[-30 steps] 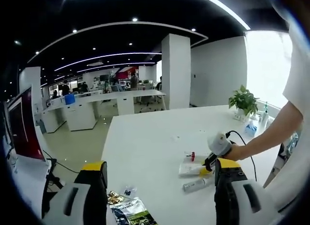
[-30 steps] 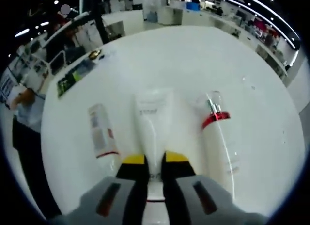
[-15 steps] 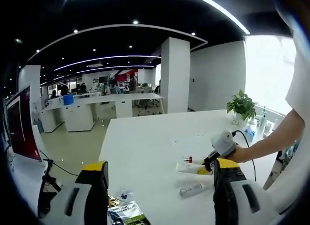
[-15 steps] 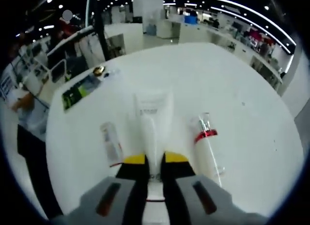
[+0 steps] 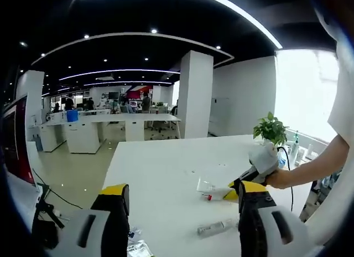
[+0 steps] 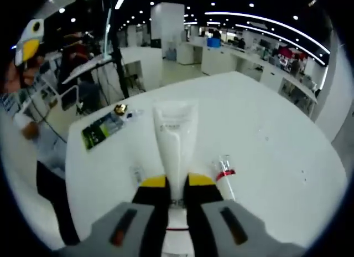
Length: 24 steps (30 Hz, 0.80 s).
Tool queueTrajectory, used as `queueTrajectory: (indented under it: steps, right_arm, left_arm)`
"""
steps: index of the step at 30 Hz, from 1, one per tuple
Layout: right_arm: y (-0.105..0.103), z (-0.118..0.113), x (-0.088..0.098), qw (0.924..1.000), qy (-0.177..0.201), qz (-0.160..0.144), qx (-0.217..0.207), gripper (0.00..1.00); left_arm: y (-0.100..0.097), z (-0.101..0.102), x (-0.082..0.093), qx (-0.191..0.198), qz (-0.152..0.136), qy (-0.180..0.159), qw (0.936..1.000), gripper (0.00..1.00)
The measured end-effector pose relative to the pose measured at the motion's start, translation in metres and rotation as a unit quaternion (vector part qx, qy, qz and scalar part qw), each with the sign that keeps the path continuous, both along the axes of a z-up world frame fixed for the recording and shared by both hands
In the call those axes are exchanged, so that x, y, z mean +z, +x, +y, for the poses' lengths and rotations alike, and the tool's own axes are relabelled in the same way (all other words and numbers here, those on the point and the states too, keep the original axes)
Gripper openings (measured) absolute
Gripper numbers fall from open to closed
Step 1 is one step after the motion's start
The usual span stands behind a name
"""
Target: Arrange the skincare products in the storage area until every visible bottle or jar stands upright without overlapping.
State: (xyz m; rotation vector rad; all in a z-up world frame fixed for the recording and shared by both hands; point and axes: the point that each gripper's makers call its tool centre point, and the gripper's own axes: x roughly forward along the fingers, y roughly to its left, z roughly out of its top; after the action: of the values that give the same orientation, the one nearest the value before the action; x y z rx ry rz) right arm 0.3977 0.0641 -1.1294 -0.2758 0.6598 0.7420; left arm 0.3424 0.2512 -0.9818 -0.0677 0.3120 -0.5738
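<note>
Left gripper view: the left tool [image 5: 180, 226] hangs with jaws apart above the bench [image 5: 160, 174]; a small bottle [image 5: 214, 227] lies on it.

Right gripper view: the right tool [image 6: 176, 193] clamps a white tube [image 6: 175, 140], lifted above the bench beside a red-collared bottle [image 6: 225, 176].

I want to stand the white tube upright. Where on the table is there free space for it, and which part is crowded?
The right gripper holds the white tube. The widest bare stretch of table lies beyond and to the right of the red-banded bottle in the right gripper view. It is crowded below the gripper: that bottle, a small tube, and further left the green packet.
</note>
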Motion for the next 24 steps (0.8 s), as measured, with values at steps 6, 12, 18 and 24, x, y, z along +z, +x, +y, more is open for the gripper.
queueTrajectory:
  steps: [6, 12, 18, 24]
  right_arm:
    - [0.000, 0.011, 0.042, 0.9985, 0.046, -0.027, -0.010, 0.08]
    - [-0.003, 0.025, 0.076, 0.9955, 0.079, -0.051, -0.008, 0.09]
    - [-0.010, 0.038, 0.107, 0.9908, 0.119, -0.066, -0.005, 0.09]
    - [-0.017, 0.046, 0.130, 0.9864, 0.144, -0.079, -0.002, 0.09]
  left_arm:
    - [0.006, -0.011, -0.002, -0.013, 0.003, -0.011, 0.9998, 0.82]
    - [0.012, -0.019, -0.002, -0.025, 0.004, -0.026, 0.9993, 0.82]
    - [0.019, -0.024, 0.001, -0.032, -0.001, -0.044, 0.9985, 0.81]
    - [0.023, -0.030, -0.002, -0.041, 0.005, -0.065, 0.9970, 0.80]
